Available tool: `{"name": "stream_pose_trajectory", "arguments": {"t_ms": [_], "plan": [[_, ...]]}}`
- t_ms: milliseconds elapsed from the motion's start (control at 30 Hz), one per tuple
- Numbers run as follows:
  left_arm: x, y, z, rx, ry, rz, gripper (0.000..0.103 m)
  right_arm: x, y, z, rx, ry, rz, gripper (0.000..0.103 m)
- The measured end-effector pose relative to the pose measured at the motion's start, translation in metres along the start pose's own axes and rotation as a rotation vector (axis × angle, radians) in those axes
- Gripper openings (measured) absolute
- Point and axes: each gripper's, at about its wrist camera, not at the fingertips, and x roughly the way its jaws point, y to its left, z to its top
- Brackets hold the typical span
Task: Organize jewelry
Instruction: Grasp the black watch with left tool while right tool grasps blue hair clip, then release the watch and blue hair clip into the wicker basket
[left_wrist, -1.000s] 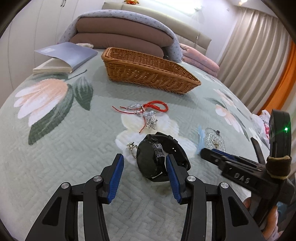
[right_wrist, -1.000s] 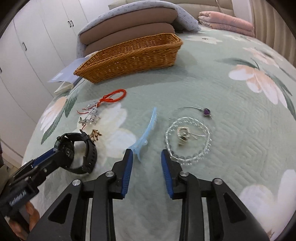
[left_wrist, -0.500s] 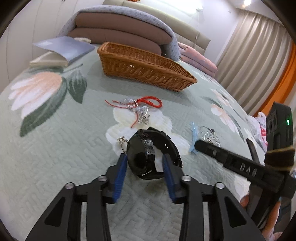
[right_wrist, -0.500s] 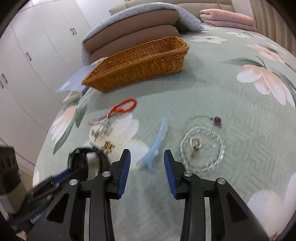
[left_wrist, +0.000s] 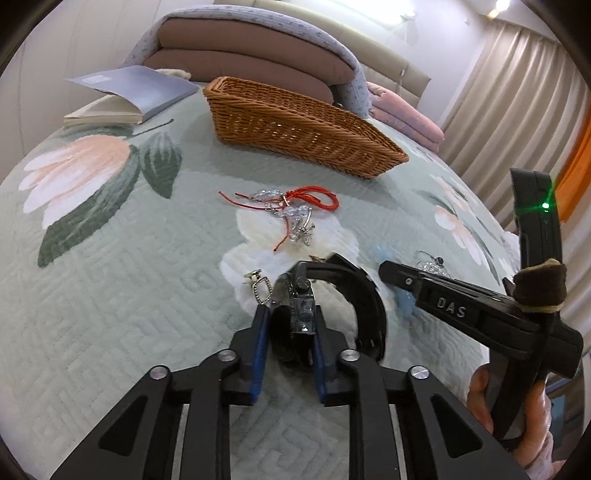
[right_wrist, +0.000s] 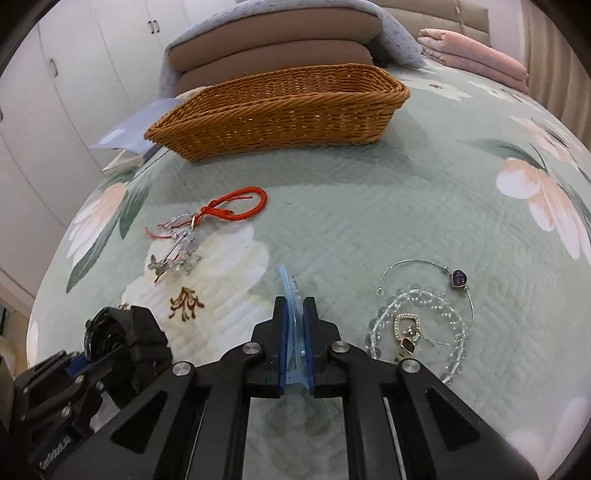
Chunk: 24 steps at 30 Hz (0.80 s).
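Note:
My left gripper (left_wrist: 290, 314) is shut on a black watch (left_wrist: 354, 291), gripping its case on the bedspread. My right gripper (right_wrist: 294, 312) is shut on a light blue hair clip (right_wrist: 289, 284) that points away along the fingers. A red cord bracelet (right_wrist: 236, 206) with crystal charms (right_wrist: 177, 247) lies farther out, also in the left wrist view (left_wrist: 314, 197). A clear bead bracelet (right_wrist: 417, 328) with a gold ring inside and a silver bangle with a purple stone (right_wrist: 459, 277) lie right of the clip. A silver earring (left_wrist: 260, 288) lies by the left fingers. A wicker basket (right_wrist: 280, 110) stands at the back.
An open book (left_wrist: 129, 96) lies at the back left of the bed. Brown pillows (right_wrist: 273, 55) and a folded pink blanket (right_wrist: 476, 55) are behind the basket. A gold brooch (right_wrist: 184, 302) lies on the quilt. White wardrobes stand to the left, curtains to the right.
My left gripper closed on the watch. My right gripper moved forward over the blue hair clip and closed on it.

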Motion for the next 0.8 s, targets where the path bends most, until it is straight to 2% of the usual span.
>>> {"name": "stream_pose_trajectory", "arguments": {"t_ms": [100, 300, 500, 667, 733, 800], "plan": [[-0.001, -0.001, -0.001, 0.016, -0.007, 0.012, 0.017, -0.007, -0.001, -0.004, -0.008, -0.014, 0.047, 0.010], [-0.003, -0.002, -0.002, 0.023, -0.011, 0.010, 0.017, -0.031, -0.004, -0.010, -0.040, -0.072, 0.085, 0.010], [-0.015, -0.005, 0.004, 0.031, -0.033, 0.007, 0.017, -0.055, -0.002, 0.004, -0.060, -0.122, 0.114, 0.010], [-0.032, -0.013, 0.029, 0.064, -0.080, -0.006, 0.017, -0.071, 0.002, 0.044, -0.093, -0.188, 0.110, 0.010], [-0.036, -0.015, 0.048, 0.079, -0.106, -0.006, 0.017, -0.073, 0.000, 0.067, -0.093, -0.214, 0.118, 0.010], [-0.038, -0.017, 0.073, 0.097, -0.139, -0.001, 0.017, -0.070, -0.004, 0.096, -0.087, -0.241, 0.090, 0.010]]}}
